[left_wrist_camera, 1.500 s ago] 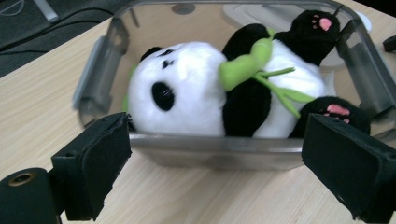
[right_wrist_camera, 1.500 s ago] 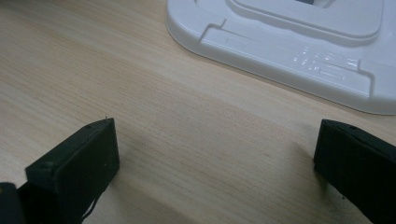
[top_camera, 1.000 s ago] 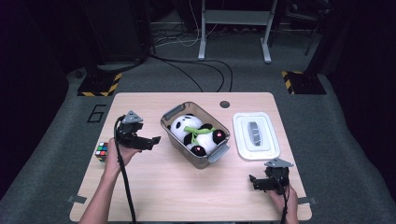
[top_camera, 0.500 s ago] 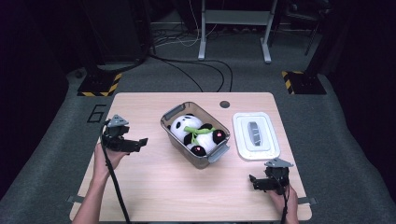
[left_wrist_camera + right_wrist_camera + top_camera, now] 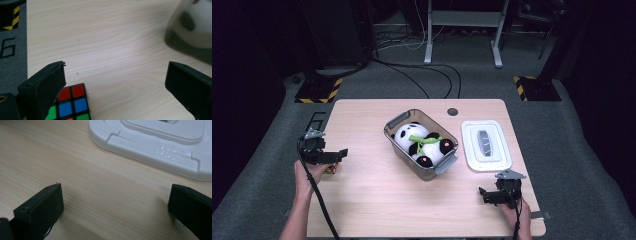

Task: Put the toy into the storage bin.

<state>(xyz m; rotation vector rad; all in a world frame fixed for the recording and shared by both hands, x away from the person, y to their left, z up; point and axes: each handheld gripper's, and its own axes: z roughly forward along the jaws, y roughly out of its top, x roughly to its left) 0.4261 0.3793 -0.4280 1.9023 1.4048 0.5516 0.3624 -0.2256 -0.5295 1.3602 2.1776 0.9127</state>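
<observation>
- I bring my left gripper [image 5: 337, 154] down toward the puzzle cube [image 5: 71, 103] at the table's [image 5: 377, 200] left edge. Its jaws have just been opening; they stand wide, with the cube low between them, close to one jaw, not pressed.
- My right gripper [image 5: 486, 195] waits released near the white lid [image 5: 486, 145], holding nothing.
- I judge this is the reach step. Next I must lower more, center the cube between the jaws, then clench.
- The clear box [image 5: 439, 165] with the panda toy [image 5: 424, 142] is probably the destination.
</observation>
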